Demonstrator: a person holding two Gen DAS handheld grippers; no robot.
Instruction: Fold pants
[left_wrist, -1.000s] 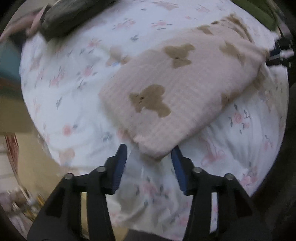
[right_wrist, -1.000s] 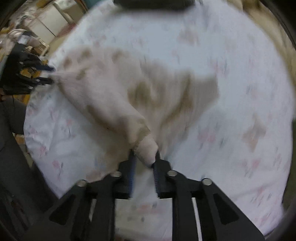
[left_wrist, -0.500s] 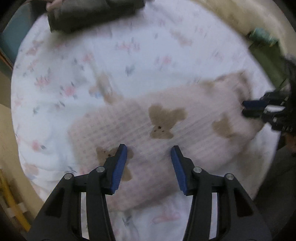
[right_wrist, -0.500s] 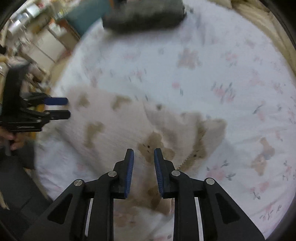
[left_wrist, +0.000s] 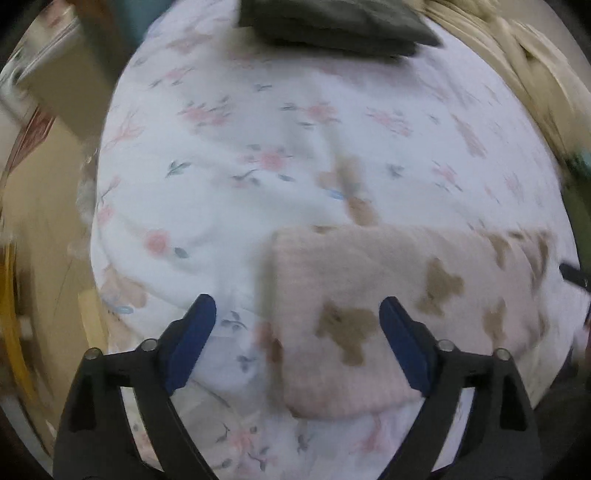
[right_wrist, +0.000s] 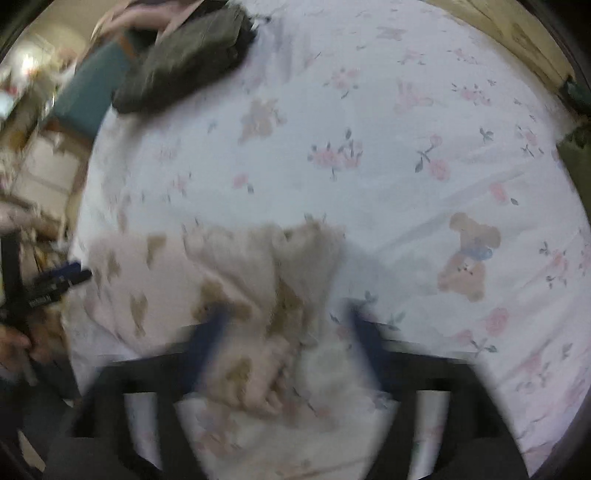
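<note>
Both your grippers, left (left_wrist: 297, 314) and right (right_wrist: 286, 325), have just sprung wide, gripping nothing. The folded pink bear-print pants (left_wrist: 388, 314) lie released on the floral bedsheet (left_wrist: 277, 155). Next, probably smooth or regrasp.

Bed covered by a white floral sheet (left_wrist: 258, 177) printed with pink blossoms and small bears. Lying flat on it: folded pink pants (left_wrist: 388, 295) with brown bear motifs near the close edge, and a dark folded garment (left_wrist: 332, 22) at the far edge.
</note>
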